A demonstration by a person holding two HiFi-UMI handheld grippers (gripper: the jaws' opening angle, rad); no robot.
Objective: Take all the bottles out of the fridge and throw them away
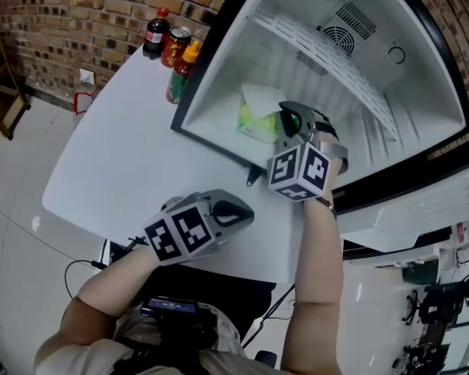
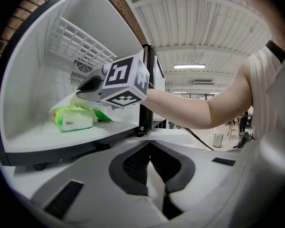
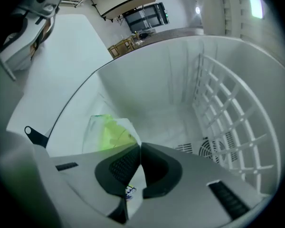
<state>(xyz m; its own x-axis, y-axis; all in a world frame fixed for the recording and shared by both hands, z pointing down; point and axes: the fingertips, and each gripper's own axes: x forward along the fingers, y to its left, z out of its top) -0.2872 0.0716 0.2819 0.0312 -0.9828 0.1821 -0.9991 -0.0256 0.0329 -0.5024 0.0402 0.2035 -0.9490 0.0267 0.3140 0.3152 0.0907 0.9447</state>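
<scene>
1. Holds the right hand-held gripper [image 3: 137, 146] deep inside the open fridge [image 1: 227, 69], jaws pressed together tip to tip.
2. Meets the pointed corner of a white sheet [image 1: 258, 100] right at those tips; cannot tell whether that corner is pinched.
3. Just beyond the tips, on the fridge's white floor: a green-and-white pack [image 2: 73, 120], partly under the sheet.
4. Further back: a white wire rack [image 3: 223, 113] and a round fan grille [image 3: 211, 148] on the rear wall.
5. Holds the left hand-held gripper [image 2: 149, 146] outside the fridge, low over the white desk [image 1: 117, 155], jaws closed on nothing, aimed at the fridge's front edge.
6. Well apart from both, on the desk against the fridge's outer side and near the brick wall [image 1: 78, 22]: two bottles and a can, upright and close together.
7. Farthest: a dark cola bottle [image 1: 155, 33] with red cap and red label.
8. Next: a red can [image 1: 175, 47] with a pale top.
9. Nearest the fridge: a slim bottle [image 1: 180, 76] with yellow-orange cap, dark red neck and green lower part.
</scene>
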